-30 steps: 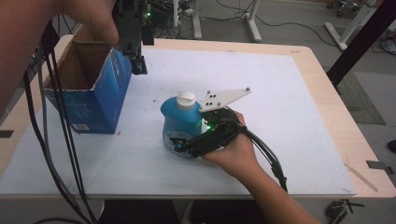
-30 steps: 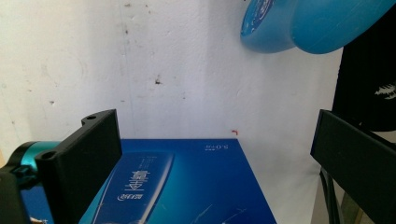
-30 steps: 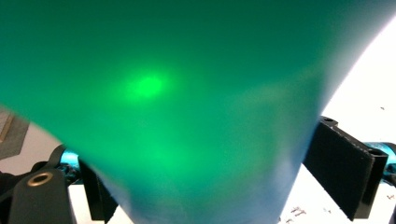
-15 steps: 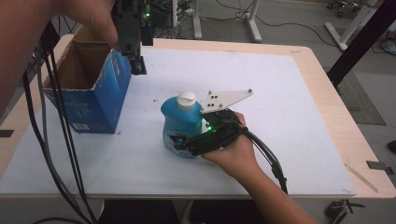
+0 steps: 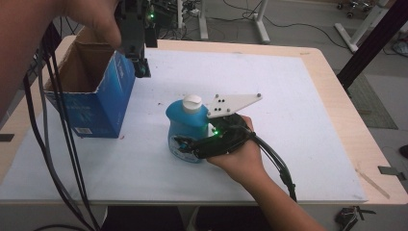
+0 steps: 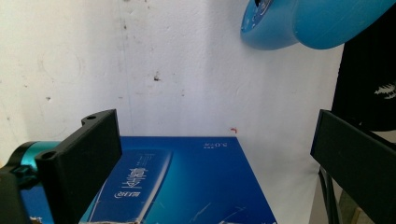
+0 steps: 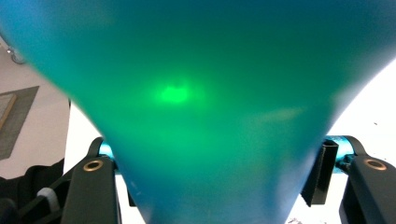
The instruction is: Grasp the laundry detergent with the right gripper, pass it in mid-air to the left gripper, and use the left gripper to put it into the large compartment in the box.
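Right tongs (image 5: 185, 144), lying level at frame centre in the high view, hand (image 5: 240, 156) behind them with forearm running to the bottom edge. Jaws have just been closing around the blue plastic bottle with white cap (image 5: 185, 125), upright on the white worktop (image 5: 288, 120). Left tongs (image 5: 140, 67), upper left, point down, jaws wide apart and empty over the blue cardboard box (image 5: 103, 101).

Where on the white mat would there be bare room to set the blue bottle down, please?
Free: the right half of the white mat, from the right gripper out to the mat's edge, and the far strip behind the blue bottle. Crowded: the left side, with the open blue box, the left gripper above its corner and hanging cables.
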`<state>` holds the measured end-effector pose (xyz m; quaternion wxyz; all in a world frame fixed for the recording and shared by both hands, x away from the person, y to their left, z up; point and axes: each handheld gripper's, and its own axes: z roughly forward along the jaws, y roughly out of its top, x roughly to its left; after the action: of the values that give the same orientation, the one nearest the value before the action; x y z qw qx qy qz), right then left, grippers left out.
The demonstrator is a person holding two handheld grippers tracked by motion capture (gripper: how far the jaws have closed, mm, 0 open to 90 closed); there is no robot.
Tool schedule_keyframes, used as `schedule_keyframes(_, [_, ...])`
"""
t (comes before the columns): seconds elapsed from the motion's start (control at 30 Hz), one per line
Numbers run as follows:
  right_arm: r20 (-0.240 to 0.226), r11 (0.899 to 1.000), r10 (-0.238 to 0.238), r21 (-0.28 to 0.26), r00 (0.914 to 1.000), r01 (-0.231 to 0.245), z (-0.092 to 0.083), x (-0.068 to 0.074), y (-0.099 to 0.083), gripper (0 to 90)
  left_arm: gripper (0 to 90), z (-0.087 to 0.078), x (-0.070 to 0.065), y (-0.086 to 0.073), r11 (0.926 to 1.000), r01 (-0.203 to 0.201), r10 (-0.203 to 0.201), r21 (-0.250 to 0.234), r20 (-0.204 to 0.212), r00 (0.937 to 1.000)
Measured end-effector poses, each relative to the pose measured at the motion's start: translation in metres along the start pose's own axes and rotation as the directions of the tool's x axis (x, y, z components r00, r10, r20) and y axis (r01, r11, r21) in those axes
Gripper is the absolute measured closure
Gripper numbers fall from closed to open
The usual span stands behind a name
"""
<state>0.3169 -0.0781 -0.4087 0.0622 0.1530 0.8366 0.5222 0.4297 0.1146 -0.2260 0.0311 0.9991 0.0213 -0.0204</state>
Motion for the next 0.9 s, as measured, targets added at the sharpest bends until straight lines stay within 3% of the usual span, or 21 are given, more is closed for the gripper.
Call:
schedule_keyframes(0.4, [-0.002,1.0,-0.012,-0.009,0.9999,0.012,0.0018,0.0019,-0.0013,40.6,1.8,0.0011,0.0011,0.0,1.0,-0.001,0.001,0.005,0.002,1.0])
schedule_keyframes(0.7, [0.023,0.998,-0.054,-0.015,0.9983,0.055,0.0014,0.0056,-0.0012,45.4,1.8,0.0017,-0.0008,0.0012,1.0,-0.001,0.001,0.007,0.004,1.0])
schedule_keyframes(0.9, [-0.004,0.999,-0.035,-0.014,0.9994,0.035,0.0002,0.0019,-0.0005,46.7,1.8,0.0,-0.004,0.0018,1.0,0.0,0.0,0.007,0.006,1.0])
